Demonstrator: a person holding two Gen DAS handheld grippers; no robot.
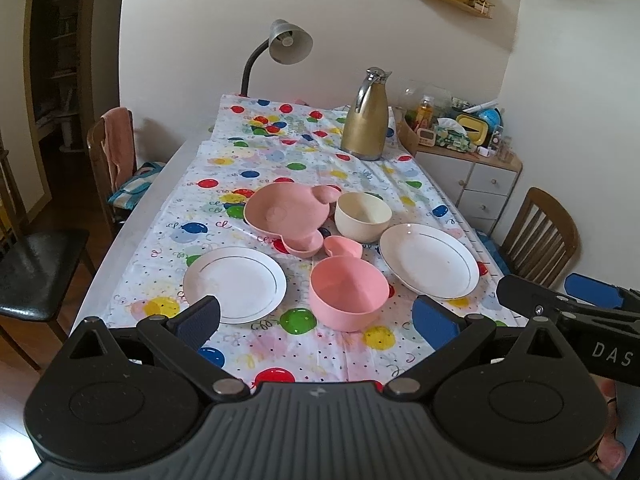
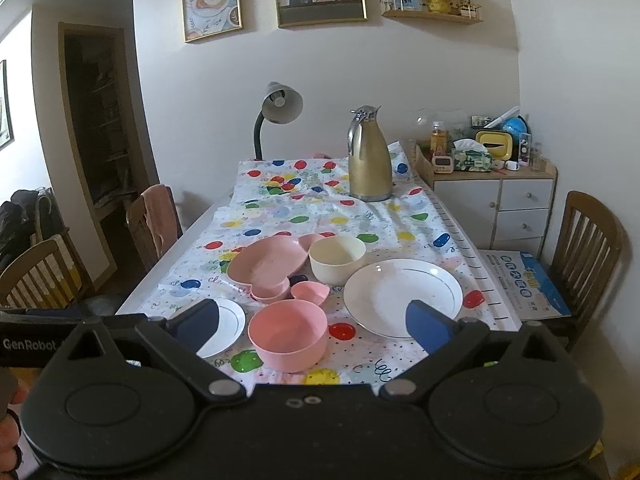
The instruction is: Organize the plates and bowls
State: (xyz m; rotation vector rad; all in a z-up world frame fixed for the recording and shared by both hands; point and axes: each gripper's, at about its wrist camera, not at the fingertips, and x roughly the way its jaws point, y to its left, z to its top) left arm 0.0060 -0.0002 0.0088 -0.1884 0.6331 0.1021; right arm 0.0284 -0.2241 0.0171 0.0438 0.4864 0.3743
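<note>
Your grippers: left gripper (image 1: 316,322) and right gripper (image 2: 312,326) hover at the table's near edge, jaws apart, holding nothing.
Dishes: two white plates (image 1: 235,284) flank a pink bowl (image 1: 349,298); cream bowl (image 1: 362,216) and pink mouse-shaped dish (image 1: 286,212) behind.
Why: probably unsorted, awaiting stacking.

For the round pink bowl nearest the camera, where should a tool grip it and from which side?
Probably the near rim of the pink bowl, one finger inside and one outside, coming from above on the camera side. It stands upright and empty, its wall is steep, and a small heart-shaped dish crowds its far edge.
</note>
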